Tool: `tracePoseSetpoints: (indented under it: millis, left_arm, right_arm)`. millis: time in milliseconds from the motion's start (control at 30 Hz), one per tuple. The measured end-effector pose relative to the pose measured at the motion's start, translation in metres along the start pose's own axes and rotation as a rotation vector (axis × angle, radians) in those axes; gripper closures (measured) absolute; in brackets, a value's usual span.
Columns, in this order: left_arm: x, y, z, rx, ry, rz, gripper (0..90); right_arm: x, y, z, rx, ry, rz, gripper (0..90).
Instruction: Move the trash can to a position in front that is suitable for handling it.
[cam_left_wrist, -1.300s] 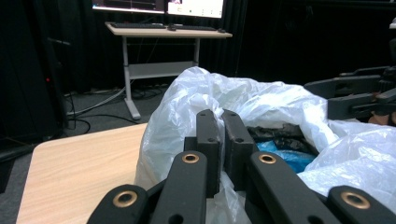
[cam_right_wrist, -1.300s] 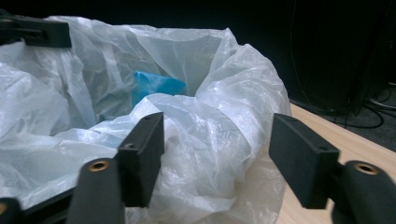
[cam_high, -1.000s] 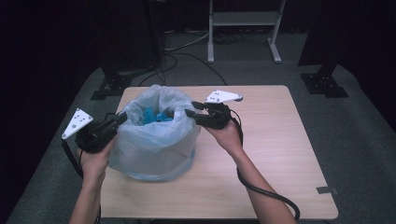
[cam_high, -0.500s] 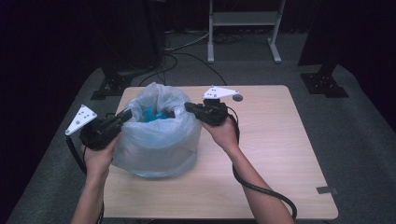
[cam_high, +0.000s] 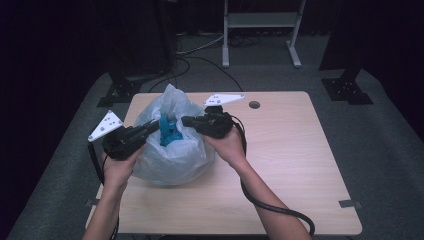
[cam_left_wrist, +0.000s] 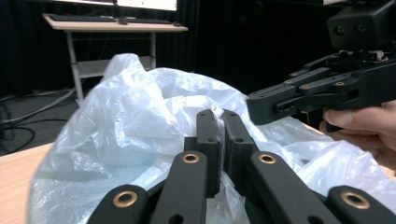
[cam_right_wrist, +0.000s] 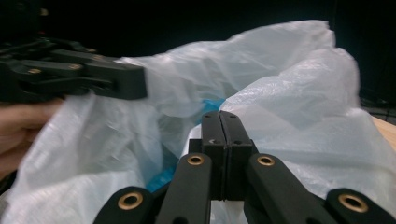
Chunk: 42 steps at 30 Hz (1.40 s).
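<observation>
The thin plastic bag (cam_high: 172, 145) sits on the tabletop (cam_high: 300, 170), soft, light and slippery. The left gripper (cam_high: 150, 128) and right gripper (cam_high: 186, 120) each pinch its rim with fingers closed; gathered film probably grips best there.

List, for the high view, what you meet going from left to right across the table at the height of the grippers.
Left gripper → blue thing inside the plastic bag → right gripper → round hole in the table.
</observation>
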<state>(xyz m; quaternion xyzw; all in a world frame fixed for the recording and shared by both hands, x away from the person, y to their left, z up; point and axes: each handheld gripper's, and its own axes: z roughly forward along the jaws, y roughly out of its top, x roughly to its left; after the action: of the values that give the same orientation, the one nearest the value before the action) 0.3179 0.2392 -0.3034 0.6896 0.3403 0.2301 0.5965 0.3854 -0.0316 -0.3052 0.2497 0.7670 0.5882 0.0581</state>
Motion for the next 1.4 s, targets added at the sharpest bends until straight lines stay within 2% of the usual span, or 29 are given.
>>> tracePoseSetpoints:
  millis: [133,300,333,400,500,800,967,1000,1167,1400]
  left_arm:
    - [-0.002,0.003,0.003,-0.007,-0.021,-0.008,87.5]
    - [-0.001,0.006,0.006,-0.020,-0.055,-0.045,87.5]
    - [-0.001,0.006,0.006,-0.020,-0.055,-0.045,87.5]
    - [0.000,0.006,0.005,-0.031,-0.079,-0.076,87.5]
    - [0.000,0.004,0.007,-0.028,-0.087,-0.077,87.0]
    - [0.003,0.000,0.007,-0.035,-0.108,-0.114,82.7]
    - [0.005,-0.001,0.007,-0.040,-0.125,-0.138,81.2]
    - [0.008,-0.003,0.006,-0.044,-0.137,-0.158,79.9]
    - [0.013,-0.005,0.006,-0.056,-0.163,-0.201,78.0]
    - [0.014,-0.004,0.009,-0.040,-0.191,-0.214,72.6]
  right_arm:
    - [0.012,0.006,0.003,-0.007,0.031,-0.029,89.6]
    - [0.028,0.010,0.005,-0.011,0.058,-0.085,89.6]
    - [0.032,0.010,0.006,-0.007,0.065,-0.102,89.5]
    - [0.035,0.009,0.008,0.002,0.074,-0.116,89.6]
    - [0.040,0.007,0.012,0.022,0.089,-0.136,89.5]
    - [0.046,0.003,0.018,0.064,0.095,-0.176,89.5]
    - [0.047,0.002,0.019,0.062,0.098,-0.178,89.5]
    - [0.048,0.002,0.020,0.072,0.106,-0.183,89.6]
    - [0.049,0.000,0.022,0.084,0.112,-0.188,89.5]
    - [0.052,0.000,0.025,0.092,0.126,-0.197,89.6]
